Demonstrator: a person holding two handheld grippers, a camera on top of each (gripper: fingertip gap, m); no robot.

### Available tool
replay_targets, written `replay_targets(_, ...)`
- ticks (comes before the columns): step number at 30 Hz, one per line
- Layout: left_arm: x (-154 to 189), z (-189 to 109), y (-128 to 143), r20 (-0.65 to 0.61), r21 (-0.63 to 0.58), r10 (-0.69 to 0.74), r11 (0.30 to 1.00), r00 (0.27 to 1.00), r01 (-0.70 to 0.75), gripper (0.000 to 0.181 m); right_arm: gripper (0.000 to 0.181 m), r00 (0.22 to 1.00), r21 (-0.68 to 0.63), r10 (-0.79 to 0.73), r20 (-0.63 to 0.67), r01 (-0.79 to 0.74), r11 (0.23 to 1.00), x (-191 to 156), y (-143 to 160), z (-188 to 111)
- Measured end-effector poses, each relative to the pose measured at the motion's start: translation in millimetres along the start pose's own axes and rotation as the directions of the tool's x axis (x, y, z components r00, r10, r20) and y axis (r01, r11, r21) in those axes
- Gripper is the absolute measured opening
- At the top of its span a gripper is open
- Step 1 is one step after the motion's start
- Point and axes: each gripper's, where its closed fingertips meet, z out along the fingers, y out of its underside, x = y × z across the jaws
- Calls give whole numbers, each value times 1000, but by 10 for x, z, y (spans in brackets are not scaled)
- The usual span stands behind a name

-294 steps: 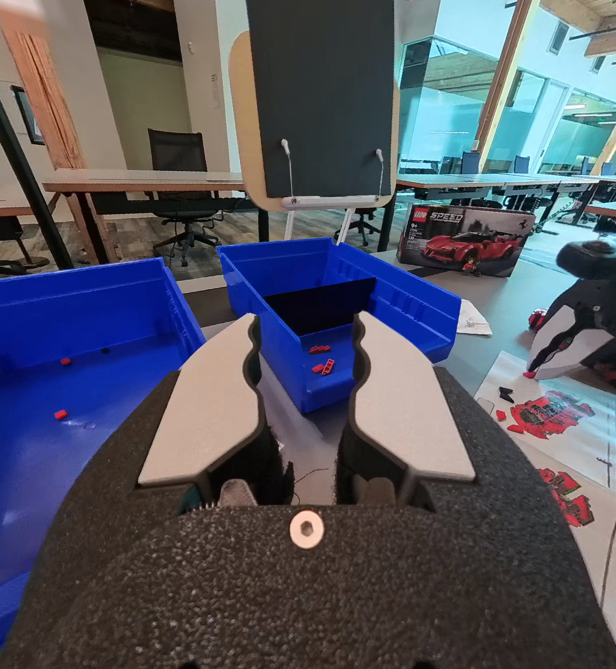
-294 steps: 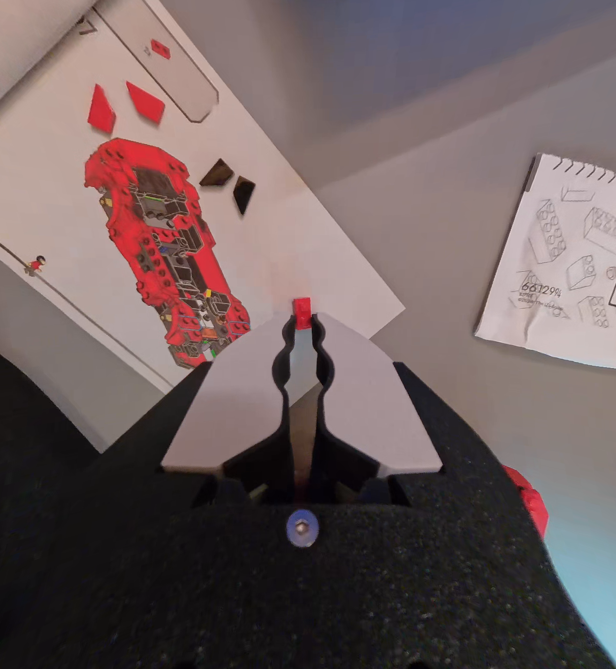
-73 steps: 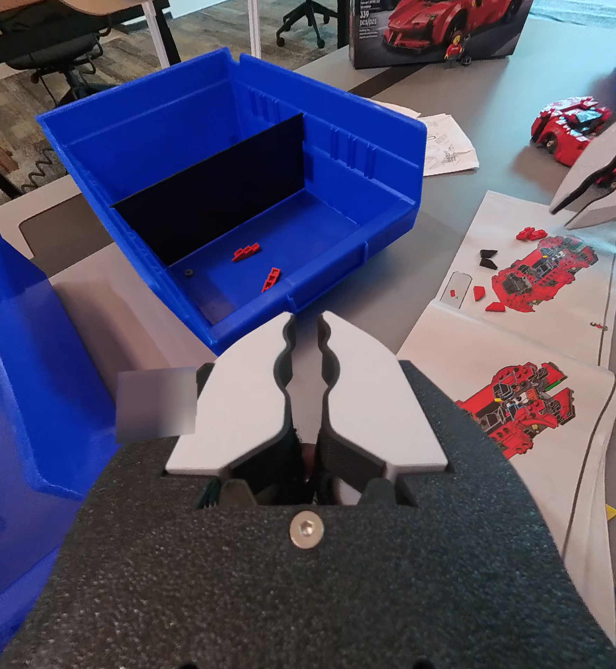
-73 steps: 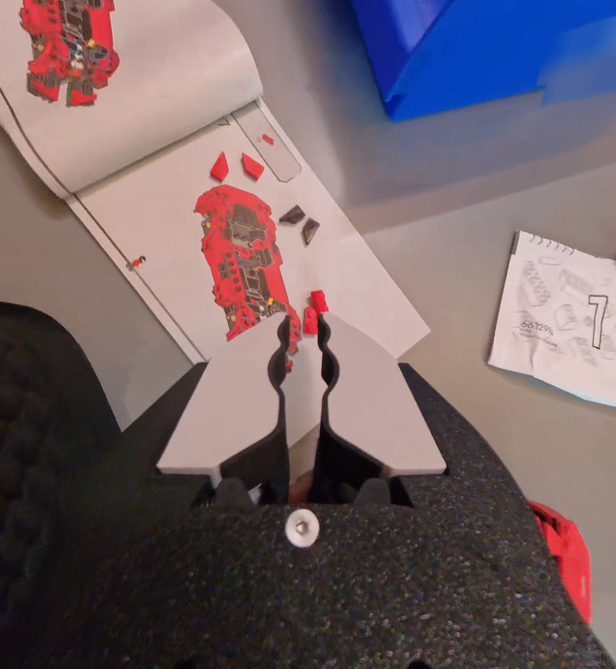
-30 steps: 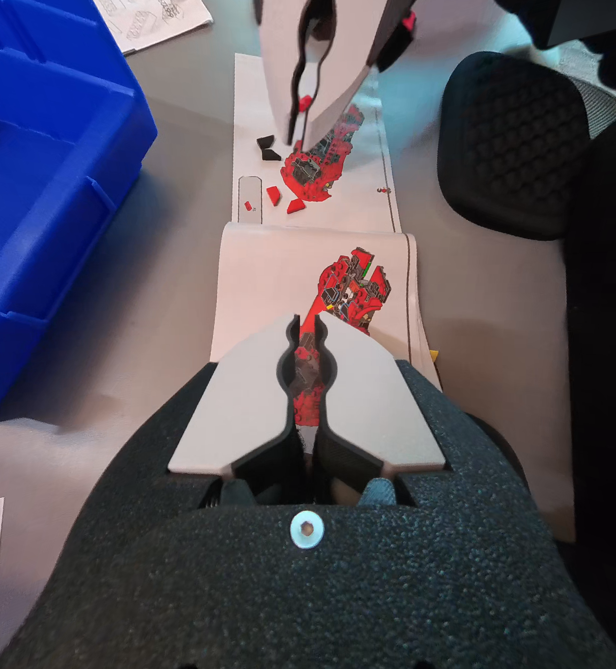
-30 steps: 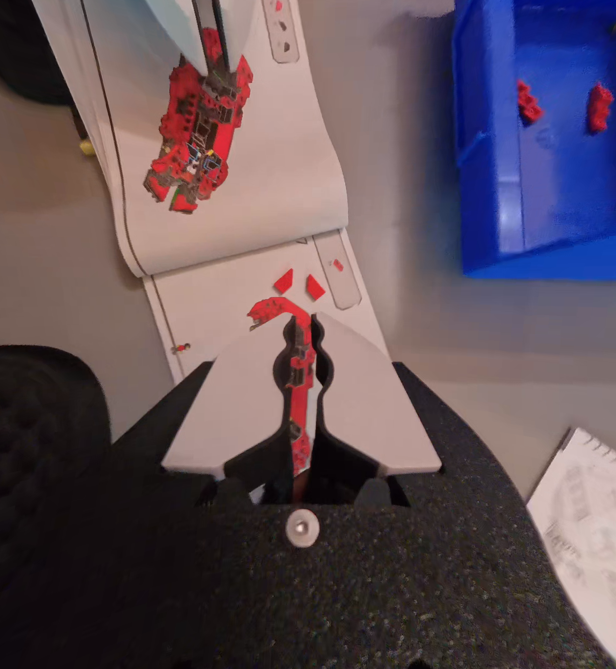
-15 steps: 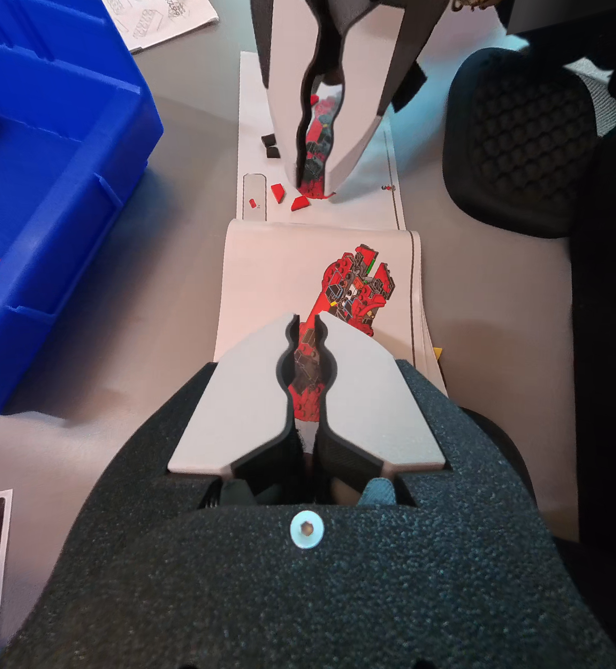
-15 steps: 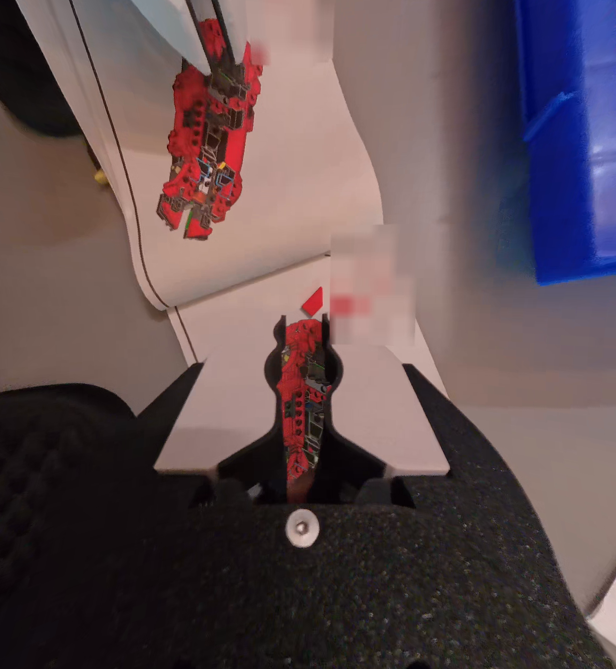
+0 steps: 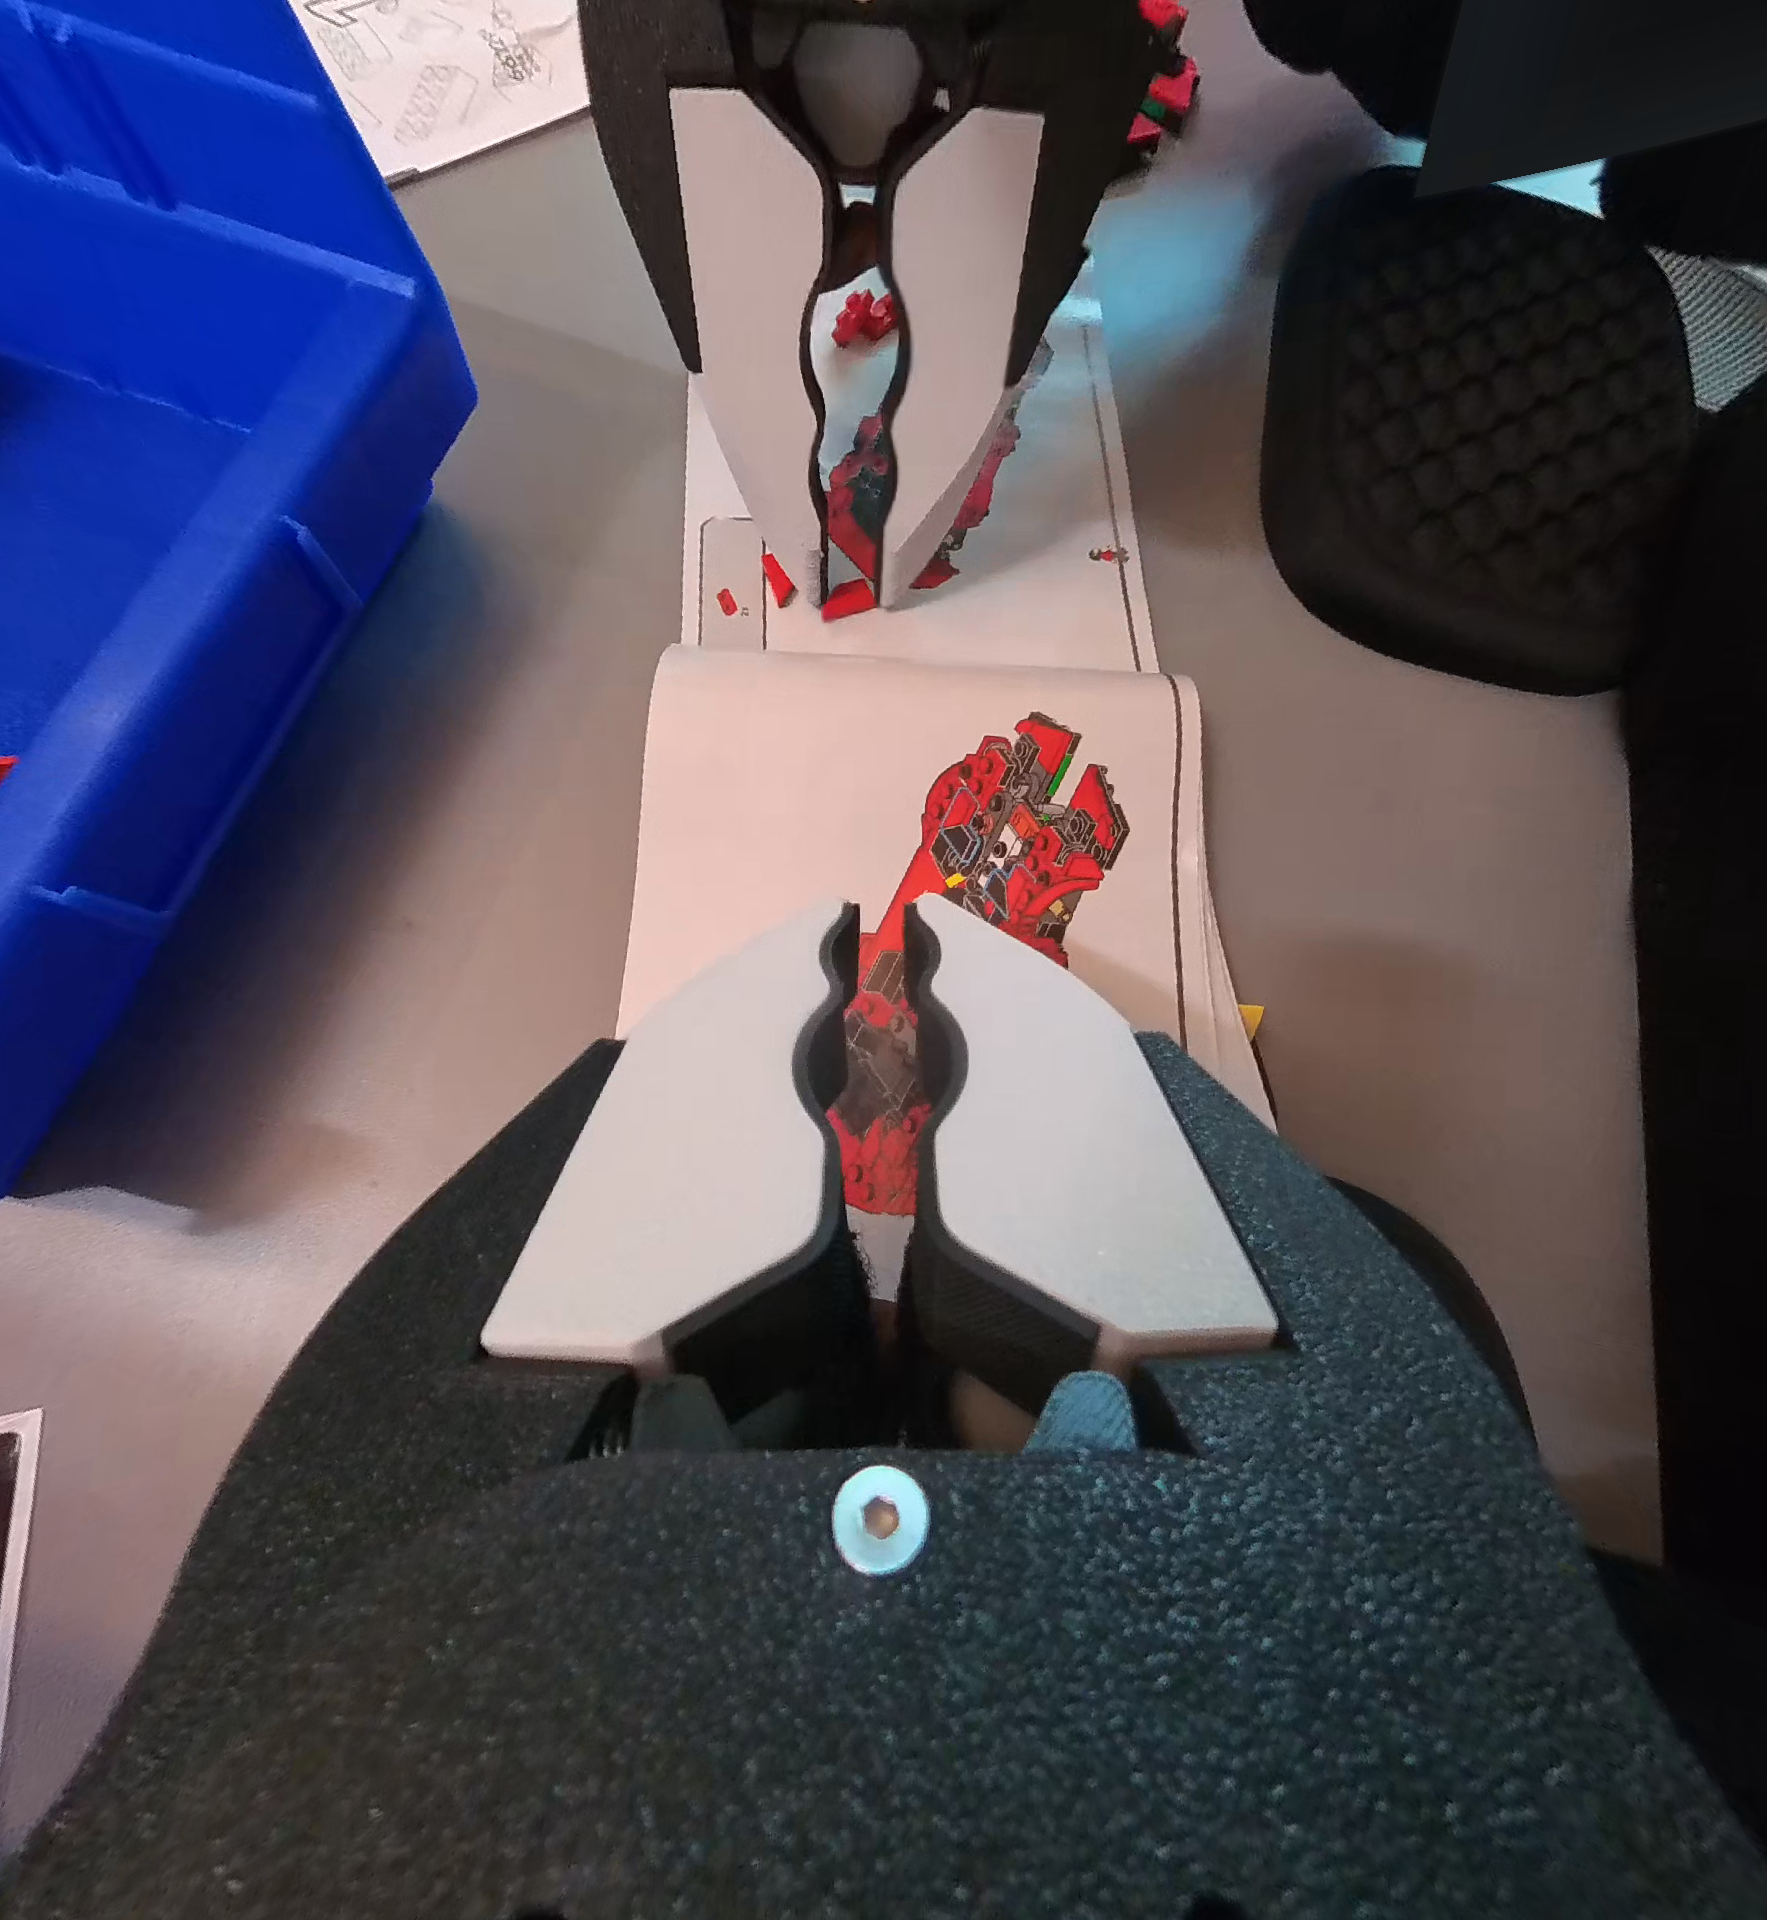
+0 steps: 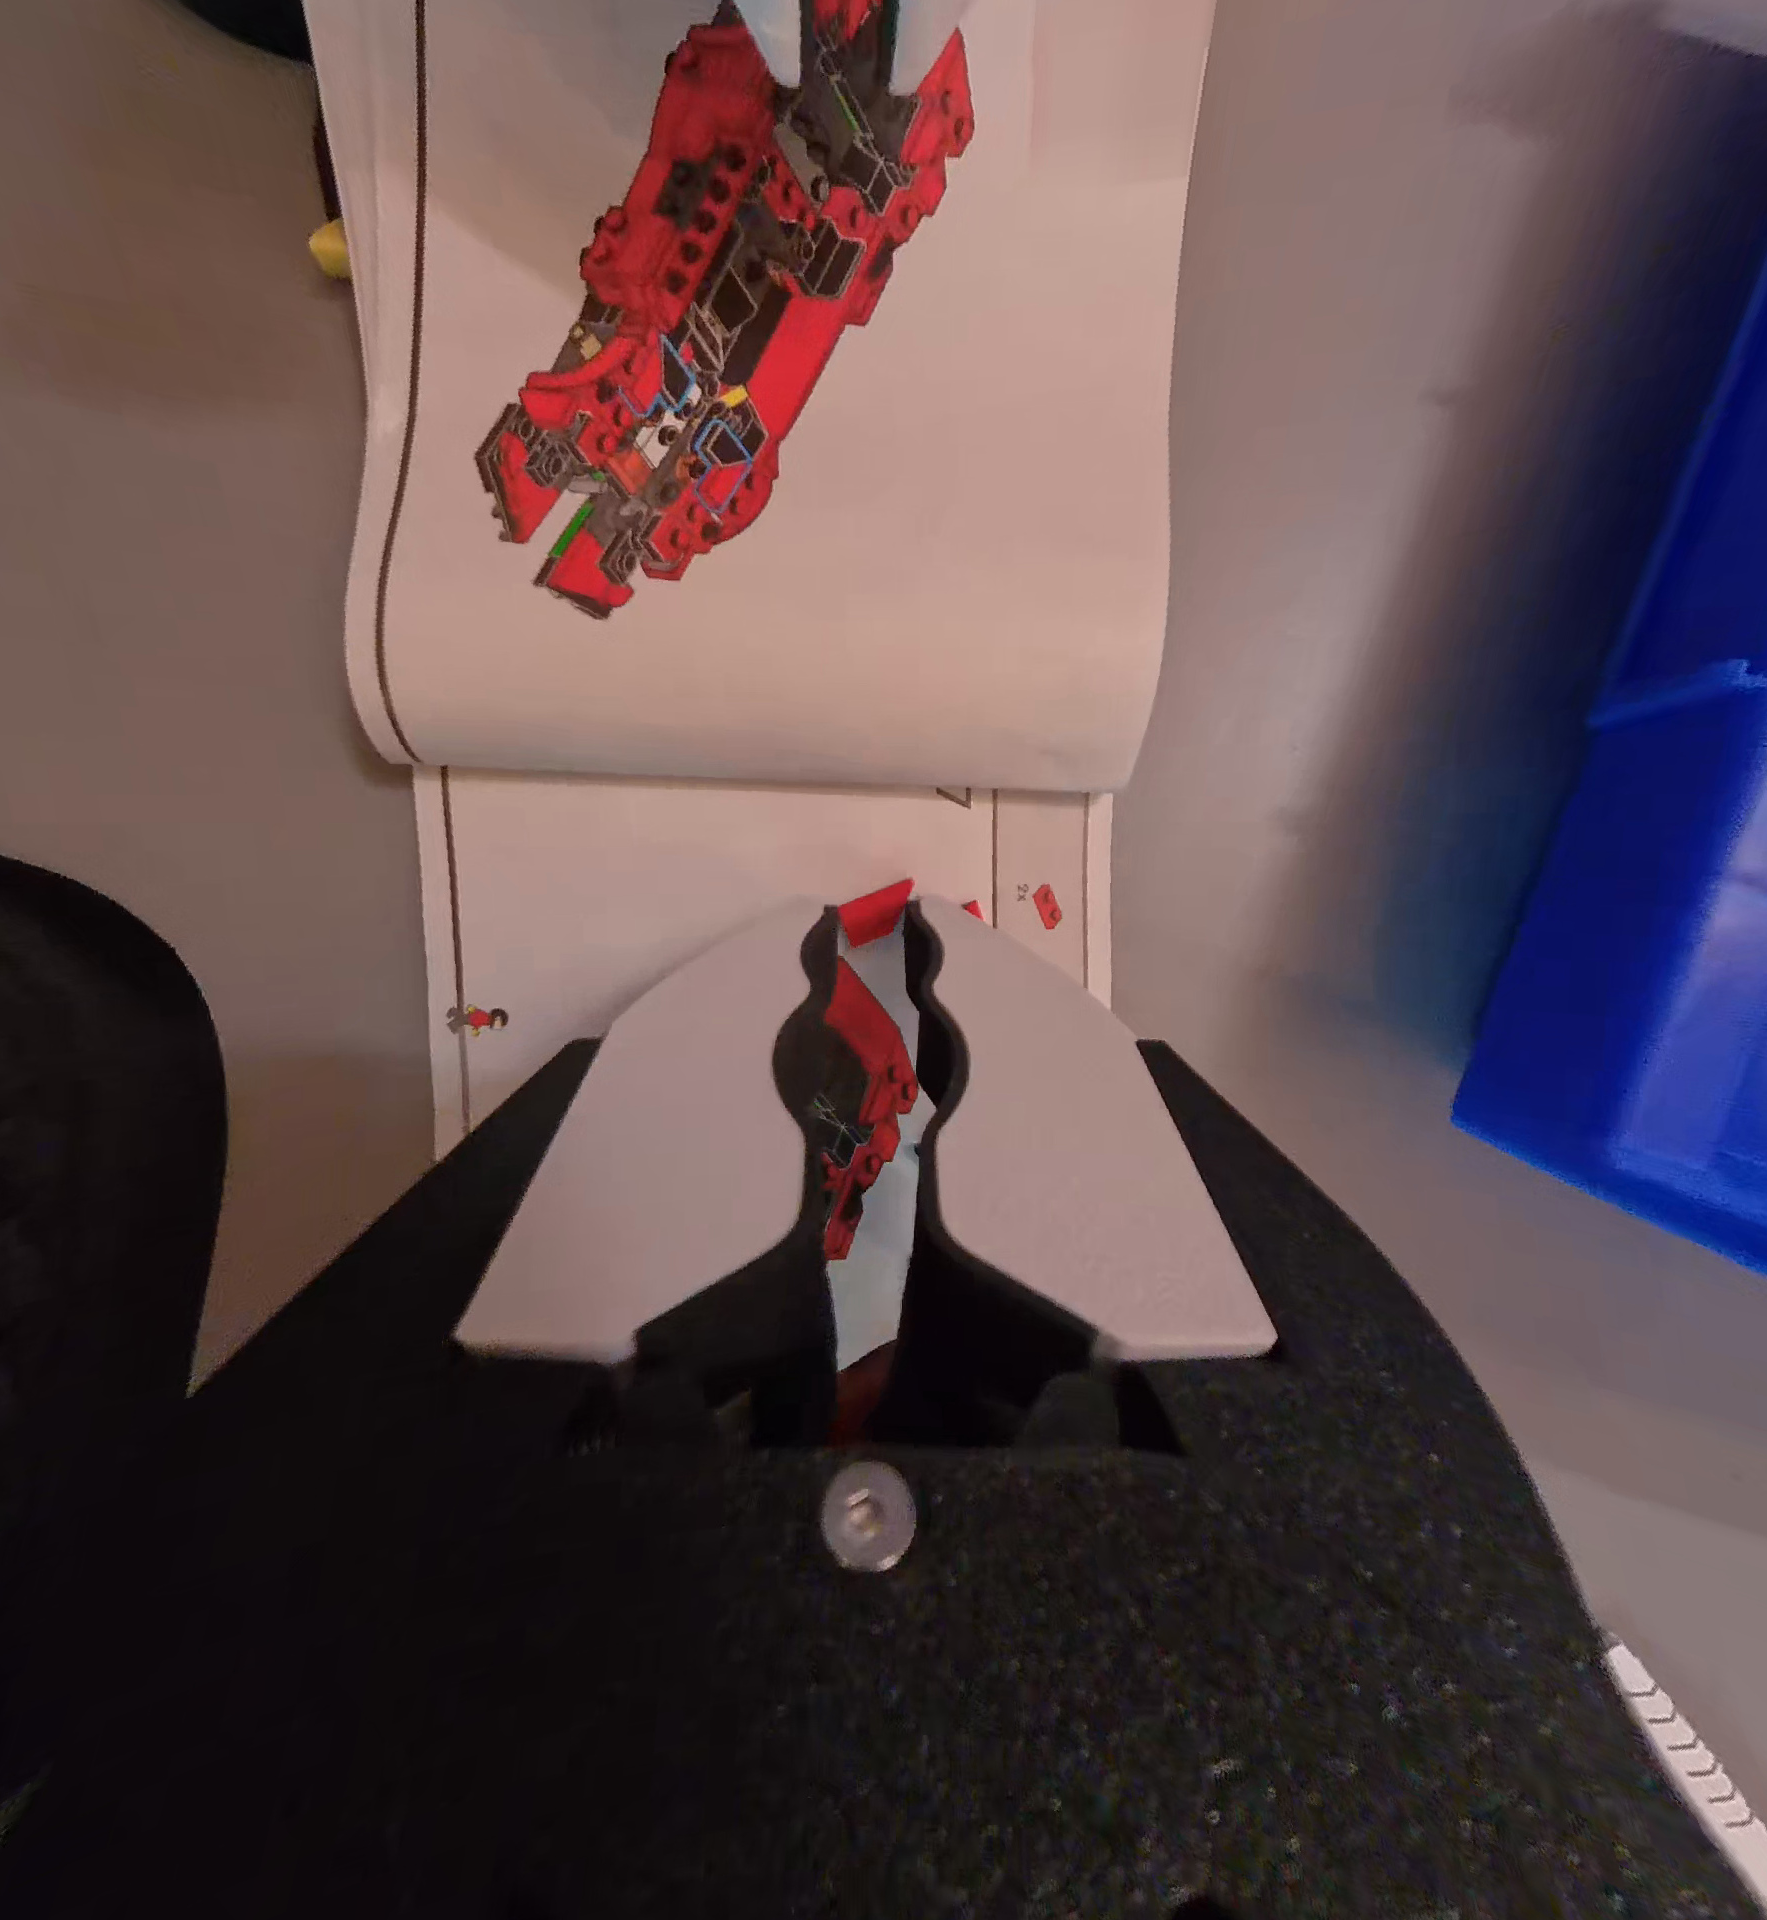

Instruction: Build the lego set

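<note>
Right tool [image 10: 874, 914] and left tool [image 9: 884, 914] both nearly clenched, empty, over glossy booklet [image 9: 806, 810].

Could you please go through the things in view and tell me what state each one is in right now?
left gripper: jaws nearly closed, narrow gap, holding nothing.
right gripper: jaws nearly closed, holding nothing, tips low over the booklet.
instruction booklet: lying open on the table, near page curled up.
blue bin: open-topped, a red piece inside.
loose red pieces: lying on the booklet's far page.
folded paper sheet: flat on the table.
</note>
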Motion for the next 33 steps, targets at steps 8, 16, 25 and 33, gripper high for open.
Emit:
replay_targets(8,-19,-12,-13,10,9,-2,1000,1000,2,7,11,997,79,59,-41,-55,995,-21,-33,-49)
replay_targets(16,-40,-21,-41,22,24,-5,1000,1000,5,7,11,982,203,150,-115,-124,971,-167,-94,-358)
replay_targets(25,-33,-11,-31,19,16,-2,1000,1000,2,7,11,971,238,198,-131,-163,957,-417,-57,-532)
replay_targets(33,-117,-59,-65,92,-15,-105,994,990,106,7,11,823,181,398,-405,-355,917,-573,824,-1343)
